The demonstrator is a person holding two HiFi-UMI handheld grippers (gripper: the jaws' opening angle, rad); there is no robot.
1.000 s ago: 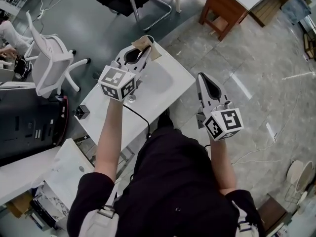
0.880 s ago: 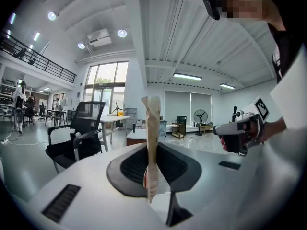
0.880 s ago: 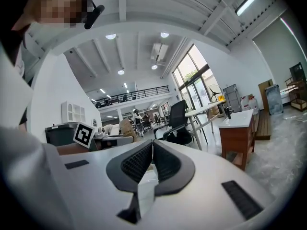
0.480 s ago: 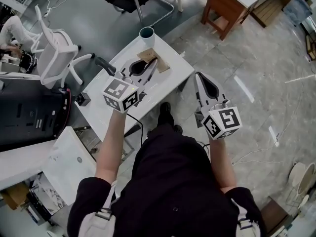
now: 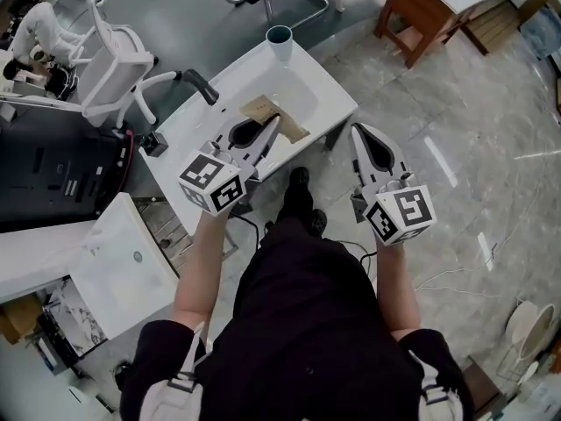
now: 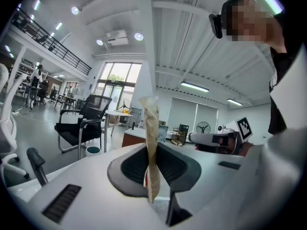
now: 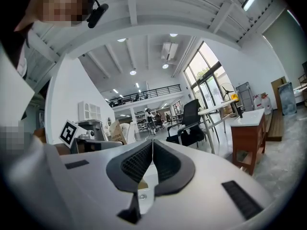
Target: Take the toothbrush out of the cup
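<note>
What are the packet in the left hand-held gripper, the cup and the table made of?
Packet: looks like kraft-type paper, matte brown and speckled, with a thin creased edge.
Cup: plain teal, smooth; plastic or ceramic, too small to tell.
Table: white, smooth, slight sheen; probably laminate or painted board.

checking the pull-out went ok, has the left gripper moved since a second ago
Yes. The left gripper, shut on a brown paper packet, has drawn back from the teal cup along the white table, toward the person.
</note>
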